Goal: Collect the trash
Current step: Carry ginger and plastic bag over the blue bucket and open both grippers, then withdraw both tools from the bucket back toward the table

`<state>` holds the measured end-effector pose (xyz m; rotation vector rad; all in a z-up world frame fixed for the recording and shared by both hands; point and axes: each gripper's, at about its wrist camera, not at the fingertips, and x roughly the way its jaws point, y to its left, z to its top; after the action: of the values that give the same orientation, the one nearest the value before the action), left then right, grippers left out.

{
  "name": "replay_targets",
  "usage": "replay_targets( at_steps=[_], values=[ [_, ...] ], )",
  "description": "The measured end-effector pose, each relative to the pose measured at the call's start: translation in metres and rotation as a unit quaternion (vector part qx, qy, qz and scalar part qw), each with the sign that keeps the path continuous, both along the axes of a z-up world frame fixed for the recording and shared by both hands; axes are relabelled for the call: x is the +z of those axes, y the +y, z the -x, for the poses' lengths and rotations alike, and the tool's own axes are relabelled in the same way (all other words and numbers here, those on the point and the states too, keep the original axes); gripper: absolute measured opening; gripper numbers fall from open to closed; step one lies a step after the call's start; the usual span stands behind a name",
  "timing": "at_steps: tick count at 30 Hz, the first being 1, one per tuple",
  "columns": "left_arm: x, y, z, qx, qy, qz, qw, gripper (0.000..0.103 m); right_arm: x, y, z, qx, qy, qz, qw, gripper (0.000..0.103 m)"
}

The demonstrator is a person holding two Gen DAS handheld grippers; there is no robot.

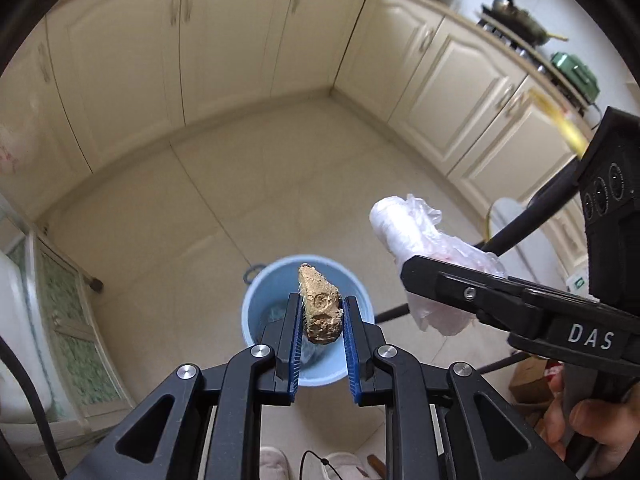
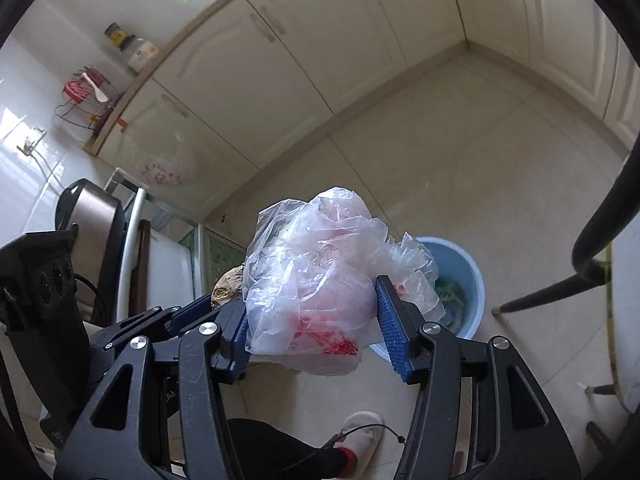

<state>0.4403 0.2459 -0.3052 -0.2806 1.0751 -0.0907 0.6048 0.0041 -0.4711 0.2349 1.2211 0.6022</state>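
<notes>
The left tongs (image 1: 322, 320) are nearly closed, gripping a brown scrap (image 1: 320, 308) above the blue bin (image 1: 256, 320). The right tongs (image 2: 312, 320), half open, clasp a crumpled plastic bag (image 2: 316, 264).

blue bucket (image 1: 256, 312), brown scrap (image 1: 322, 312), clear red-printed bag (image 2: 312, 280)

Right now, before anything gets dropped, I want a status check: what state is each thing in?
Left claw: shut on brown crusty food scrap.
Right claw: shut on crumpled clear plastic bag.
Round light-blue plastic bin: upright, open, some trash inside.
Cream cabinet doors: closed.
</notes>
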Motion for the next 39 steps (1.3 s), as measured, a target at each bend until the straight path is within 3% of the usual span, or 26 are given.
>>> replay_targets(
  at_steps=[4, 8, 15, 17, 20, 21, 24, 29, 33, 39],
  values=[
    [-0.045, 0.002, -0.016, -0.003, 0.049, 0.007, 0.9988, 0.015, -0.058, -0.001, -0.023, -0.014, 0.054, -0.004, 0.998, 0.056],
    [-0.079, 0.005, -0.03, 0.006, 0.085, 0.02, 0.9962, 0.015, -0.095, -0.004, -0.039, -0.024, 0.079, 0.003, 0.997, 0.059],
    [-0.103, -0.006, -0.058, 0.003, 0.118, 0.026, 0.9927, 0.016, -0.114, -0.004, -0.057, -0.035, 0.085, 0.012, 0.996, 0.07],
    [-0.105, -0.001, -0.066, 0.005, 0.123, 0.026, 0.9921, 0.022, -0.111, -0.005, -0.059, -0.038, 0.082, 0.017, 0.996, 0.071],
    [-0.103, -0.001, -0.072, 0.006, 0.131, 0.022, 0.9912, 0.054, -0.104, -0.003, -0.06, -0.042, 0.074, 0.017, 0.996, 0.072],
    [-0.097, 0.001, -0.079, 0.008, 0.126, 0.015, 0.9919, 0.061, -0.1, -0.001, -0.059, -0.042, 0.071, 0.018, 0.996, 0.072],
    [-0.073, 0.003, -0.078, 0.017, 0.112, 0.011, 0.9936, 0.064, -0.087, 0.004, -0.059, -0.038, 0.054, 0.024, 0.998, 0.072],
    [-0.023, 0.002, -0.053, 0.048, 0.077, -0.034, 0.9953, 0.064, -0.053, 0.009, -0.047, -0.035, 0.023, 0.033, 0.999, 0.072],
    [0.026, 0.012, -0.019, 0.082, 0.033, -0.061, 0.9942, 0.065, -0.008, 0.021, -0.027, -0.026, -0.025, 0.05, 0.998, 0.074],
    [0.096, 0.007, 0.04, 0.115, -0.045, -0.096, 0.9876, 0.067, 0.062, 0.024, 0.014, -0.012, -0.081, 0.03, 0.996, 0.074]
  ],
)
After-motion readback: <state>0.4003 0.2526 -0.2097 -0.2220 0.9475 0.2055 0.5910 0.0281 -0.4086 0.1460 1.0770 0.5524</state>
